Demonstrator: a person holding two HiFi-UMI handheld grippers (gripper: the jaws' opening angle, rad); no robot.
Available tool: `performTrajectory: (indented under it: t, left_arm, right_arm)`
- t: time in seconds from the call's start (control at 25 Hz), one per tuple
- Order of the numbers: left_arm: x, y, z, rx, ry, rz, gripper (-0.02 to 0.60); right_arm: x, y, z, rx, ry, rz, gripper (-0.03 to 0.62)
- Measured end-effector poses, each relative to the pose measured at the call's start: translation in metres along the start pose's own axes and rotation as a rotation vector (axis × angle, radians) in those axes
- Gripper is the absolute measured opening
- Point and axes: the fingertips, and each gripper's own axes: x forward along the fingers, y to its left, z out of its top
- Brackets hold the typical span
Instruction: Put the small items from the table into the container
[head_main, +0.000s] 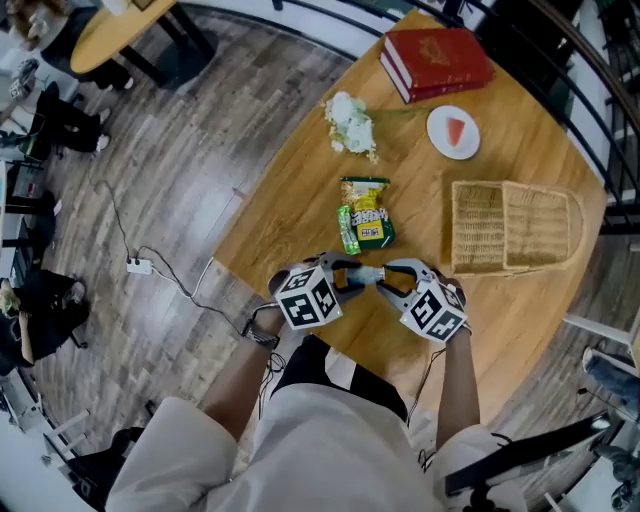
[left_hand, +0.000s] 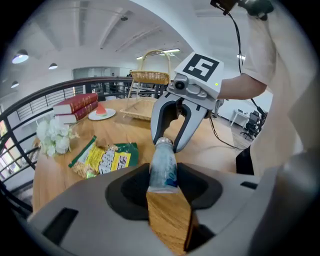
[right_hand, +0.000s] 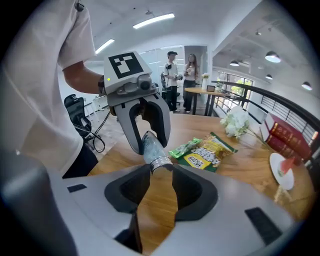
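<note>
Wood table (head_main: 300, 215) carries a wicker basket (head_main: 515, 225) showing only bare weave. Well apart from it, by the near edge, the left hand-held gripper (head_main: 352, 277) clamps the small bottle (left_hand: 163, 169) by its body while the right hand-held gripper (left_hand: 169, 146) pinches its cap. Only the head view looks into the basket; only the right gripper view shows two people (right_hand: 181, 80) beside a far table (right_hand: 200, 91).

table (head_main: 300, 200) showing smooth satin wood grain | bottle (left_hand: 162, 170) looking like cloudy clear plastic, neck ring (left_hand: 163, 142) gleaming like metal | snack packet (head_main: 366, 215) shining as glossy film | basket (head_main: 515, 228) reading as rough woven wicker | plate (head_main: 436, 125) gleaming, glazed smooth
</note>
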Motion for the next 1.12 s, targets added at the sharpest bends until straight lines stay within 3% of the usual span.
performTrajectory:
  t: [0.32,0.64,0.88,1.12]
  left_arm:
    - [0.001,-0.012,0.113,0.273,-0.082,-0.055,0.176]
    - [0.002,-0.017,0.222,0.533,-0.085,-0.070,0.173]
    - [0.006,-0.017,0.277,0.685,-0.067,-0.055,0.172]
    - [0.026,-0.017,0.306,0.758,-0.043,-0.044,0.172]
  right_arm:
    - [-0.115,-0.021,0.001,0.016,0.046,-0.334,0.137]
    - [-0.219,-0.047,0.004,0.038,0.036,-0.600,0.137]
    - [-0.272,-0.062,0.006,0.072,-0.002,-0.745,0.137]
    - [-0.297,-0.075,-0.006,0.116,-0.040,-0.837,0.137]
